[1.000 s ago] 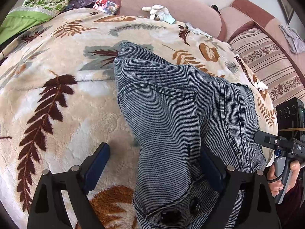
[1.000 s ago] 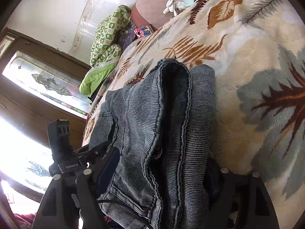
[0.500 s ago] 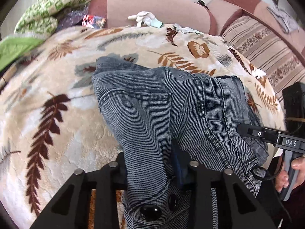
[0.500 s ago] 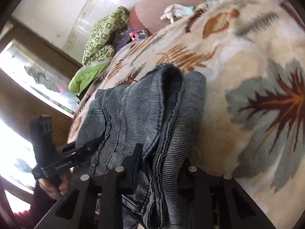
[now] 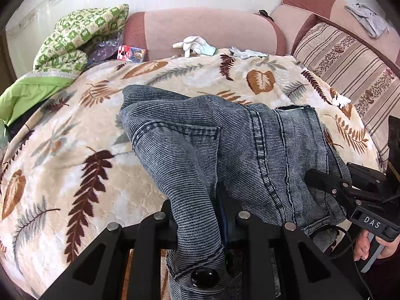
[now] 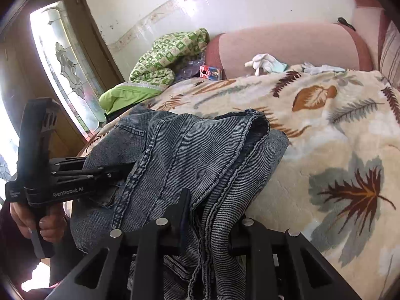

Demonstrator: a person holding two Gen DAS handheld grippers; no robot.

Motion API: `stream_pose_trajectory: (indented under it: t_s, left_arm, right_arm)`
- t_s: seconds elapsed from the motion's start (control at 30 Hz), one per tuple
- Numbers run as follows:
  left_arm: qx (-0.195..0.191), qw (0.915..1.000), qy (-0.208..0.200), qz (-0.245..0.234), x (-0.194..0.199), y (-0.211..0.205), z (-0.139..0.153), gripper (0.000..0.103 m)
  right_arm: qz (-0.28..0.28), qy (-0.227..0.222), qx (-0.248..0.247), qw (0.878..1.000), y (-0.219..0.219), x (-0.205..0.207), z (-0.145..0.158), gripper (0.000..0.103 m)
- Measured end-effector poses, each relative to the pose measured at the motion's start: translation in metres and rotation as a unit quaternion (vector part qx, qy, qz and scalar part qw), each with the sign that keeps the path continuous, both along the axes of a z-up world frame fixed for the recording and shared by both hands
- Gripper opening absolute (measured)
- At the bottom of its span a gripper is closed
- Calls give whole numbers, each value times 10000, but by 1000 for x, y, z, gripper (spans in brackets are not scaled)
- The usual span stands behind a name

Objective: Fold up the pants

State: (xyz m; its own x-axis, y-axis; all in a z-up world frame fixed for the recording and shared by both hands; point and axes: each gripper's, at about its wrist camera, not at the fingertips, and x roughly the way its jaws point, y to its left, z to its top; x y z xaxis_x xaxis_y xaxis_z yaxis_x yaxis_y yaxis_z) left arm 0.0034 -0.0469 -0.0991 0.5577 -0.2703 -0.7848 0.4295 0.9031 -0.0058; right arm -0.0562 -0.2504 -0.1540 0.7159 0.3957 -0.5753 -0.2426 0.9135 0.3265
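Grey-blue striped denim pants (image 5: 225,145) lie folded on a leaf-patterned blanket (image 5: 75,150). My left gripper (image 5: 197,215) is shut on the waistband end by the black button and lifts the cloth into a ridge. My right gripper (image 6: 207,215) is shut on the bunched edge of the pants (image 6: 200,155) at the near side. Each gripper shows in the other's view: the right gripper (image 5: 325,182) at the pants' right edge, the left gripper (image 6: 110,172) at their left edge, each held in a hand.
A pink sofa back (image 5: 212,30) runs behind the blanket. A green patterned quilt (image 5: 75,40), a small red box (image 5: 131,53) and white gloves (image 5: 195,46) lie at the back. A striped cushion (image 5: 350,57) is at the right. A glass door (image 6: 67,70) is at the left.
Both grippers have gone from open around the pants to shut on them. The gripped edges have risen and the views have tilted up toward the sofa back.
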Motion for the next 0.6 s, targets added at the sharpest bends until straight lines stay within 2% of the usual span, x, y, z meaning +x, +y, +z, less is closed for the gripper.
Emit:
stream_pose_trajectory:
  t_s: [0.23, 0.6]
  left_arm:
    - [149, 9995, -274, 67, -4, 0, 14, 23]
    - [173, 9979, -586, 223, 10, 3, 36, 23]
  right_arm:
    - [22, -245, 22, 9997, 5, -3, 5, 24]
    - [23, -488, 97, 9988, 9, 14, 33, 24]
